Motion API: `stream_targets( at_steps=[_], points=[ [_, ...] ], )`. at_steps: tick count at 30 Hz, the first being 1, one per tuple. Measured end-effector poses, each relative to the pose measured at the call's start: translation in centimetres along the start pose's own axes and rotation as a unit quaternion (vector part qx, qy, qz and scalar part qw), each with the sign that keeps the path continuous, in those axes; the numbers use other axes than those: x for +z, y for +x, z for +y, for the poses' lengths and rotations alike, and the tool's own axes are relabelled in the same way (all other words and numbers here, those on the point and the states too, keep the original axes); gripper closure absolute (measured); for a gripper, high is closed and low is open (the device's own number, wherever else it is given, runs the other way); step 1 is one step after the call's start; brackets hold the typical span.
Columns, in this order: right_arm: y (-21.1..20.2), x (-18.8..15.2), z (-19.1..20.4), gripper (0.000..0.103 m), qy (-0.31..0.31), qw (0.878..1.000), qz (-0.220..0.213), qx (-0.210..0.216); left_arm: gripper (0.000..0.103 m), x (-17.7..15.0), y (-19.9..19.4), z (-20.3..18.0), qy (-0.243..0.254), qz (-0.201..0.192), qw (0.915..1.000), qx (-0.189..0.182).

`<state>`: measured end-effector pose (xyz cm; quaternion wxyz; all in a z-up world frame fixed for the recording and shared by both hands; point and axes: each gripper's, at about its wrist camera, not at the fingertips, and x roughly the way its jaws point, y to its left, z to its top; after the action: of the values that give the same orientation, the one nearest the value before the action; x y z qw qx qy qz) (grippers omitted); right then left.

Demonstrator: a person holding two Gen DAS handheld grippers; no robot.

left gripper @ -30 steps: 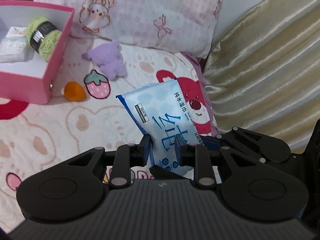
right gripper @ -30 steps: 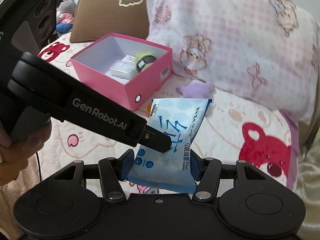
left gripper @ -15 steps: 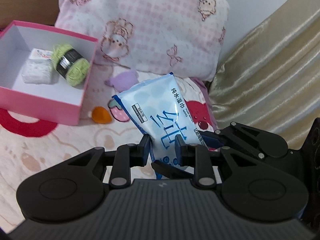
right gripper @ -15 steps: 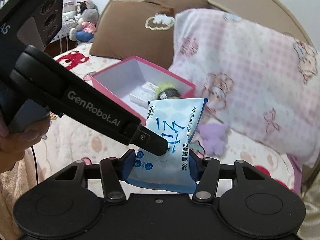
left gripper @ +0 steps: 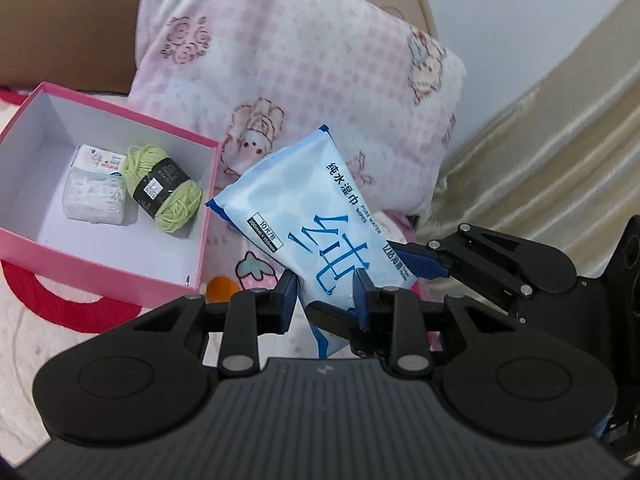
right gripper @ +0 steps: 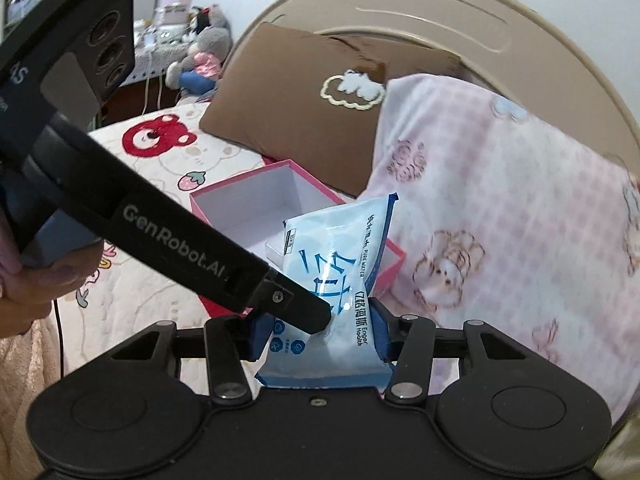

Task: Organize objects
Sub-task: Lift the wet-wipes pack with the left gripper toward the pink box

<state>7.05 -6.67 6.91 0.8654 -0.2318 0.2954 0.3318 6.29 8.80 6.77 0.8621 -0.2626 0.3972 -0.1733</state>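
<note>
Bedroom setting: patterned bedspread (left gripper: 48,344), pink checked pillow (left gripper: 304,80), brown cushion (right gripper: 304,92) behind. Pink box (left gripper: 104,268) on the bedspread, already holding green yarn (left gripper: 162,188) and a small white packet (left gripper: 94,200). Wet wipes pack (left gripper: 316,232) in the air just right of the box, not yet inside. Left gripper (left gripper: 326,294) narrowed onto the pack's lower end; right gripper (right gripper: 316,334) likewise closed on that end from the other side. Orange item (left gripper: 220,288) loose beside the box, unsorted. Judged partly complete: pack and loose item outstanding.
</note>
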Motion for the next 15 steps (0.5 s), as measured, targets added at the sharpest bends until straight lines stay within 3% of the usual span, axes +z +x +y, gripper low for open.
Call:
stream_targets(
  at_steps=[5,11,15],
  points=[
    [2.5,1.9,0.2,0.049,-0.034,0.999,0.005,0.017,0.076,1.3,-0.4,2.6,-0.033,-0.013,0.9993,0.010],
    [7.0,2.9,0.2,0.050,-0.056,0.996,0.000,0.073,0.076,0.8,-0.3,8.1,-0.114,-0.033,0.9929,0.008],
    [10.2,4.0,0.9,0.051,-0.063,0.993,0.021,0.102,0.076,0.6,0.2,10.6,-0.132,-0.037,0.9901,0.033]
  ],
)
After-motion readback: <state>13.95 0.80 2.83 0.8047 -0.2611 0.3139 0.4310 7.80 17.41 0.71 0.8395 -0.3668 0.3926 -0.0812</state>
